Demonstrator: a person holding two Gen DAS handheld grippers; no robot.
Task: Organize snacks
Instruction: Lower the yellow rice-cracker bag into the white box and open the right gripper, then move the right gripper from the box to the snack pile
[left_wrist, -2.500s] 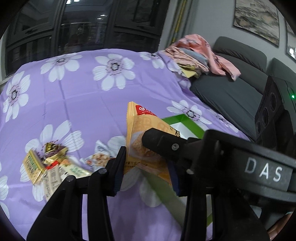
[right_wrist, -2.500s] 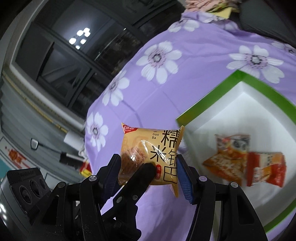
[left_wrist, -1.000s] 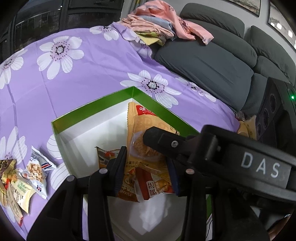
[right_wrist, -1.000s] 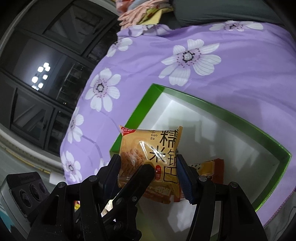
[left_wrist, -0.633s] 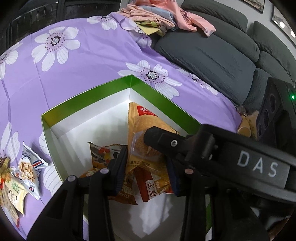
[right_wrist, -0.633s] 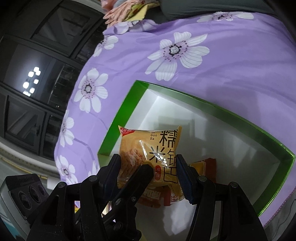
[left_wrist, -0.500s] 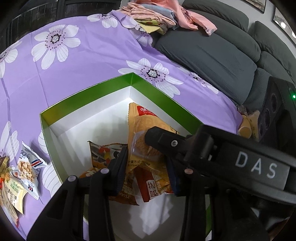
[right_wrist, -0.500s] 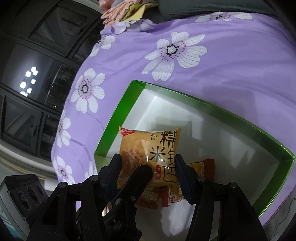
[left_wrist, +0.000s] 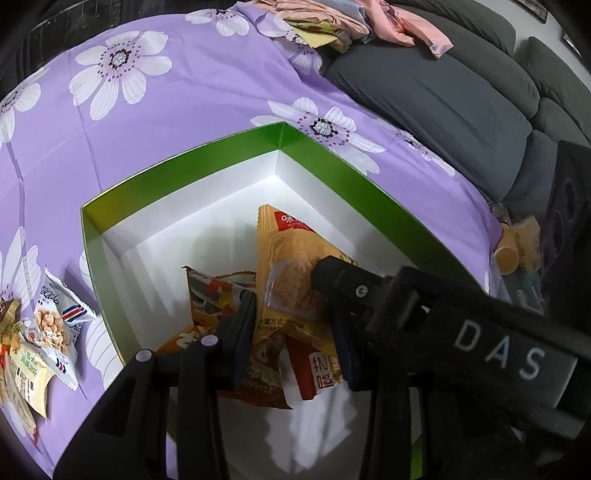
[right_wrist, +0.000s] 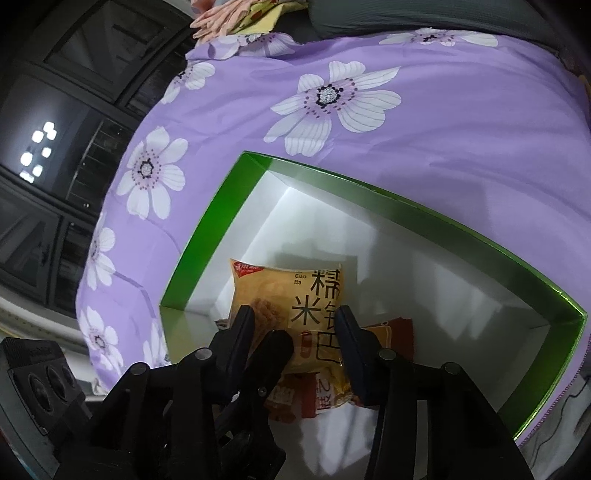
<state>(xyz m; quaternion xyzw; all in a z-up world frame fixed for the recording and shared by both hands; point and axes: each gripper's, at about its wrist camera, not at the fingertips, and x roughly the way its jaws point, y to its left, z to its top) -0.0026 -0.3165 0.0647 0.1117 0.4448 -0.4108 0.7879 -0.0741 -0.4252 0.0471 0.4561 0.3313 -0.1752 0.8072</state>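
A yellow rice-cracker packet (right_wrist: 288, 291) hangs low inside the green-rimmed white box (right_wrist: 221, 221). My right gripper (right_wrist: 293, 317) grips it by both side edges, and its jaws are closing, so the packet bulges. My left gripper (left_wrist: 293, 321) is shut on the same packet (left_wrist: 284, 258) crosswise, seen edge-on in the left wrist view. One finger of the right gripper (left_wrist: 332, 273) reaches across it from the right. Under it, on the box floor, lie an orange packet (left_wrist: 210, 288) and a red packet (left_wrist: 317, 369).
The box (left_wrist: 177, 166) sits on a purple cloth with white flowers (left_wrist: 184, 103). Several loose snack packets (left_wrist: 55, 325) lie on the cloth left of the box. A grey sofa (left_wrist: 443, 92) with a heap of clothes (left_wrist: 332, 22) stands behind.
Both grippers carried the yellow packet from above the cloth to over the box, then lower into it. The right gripper's fingers have drawn closer together and squeeze the packet narrower.
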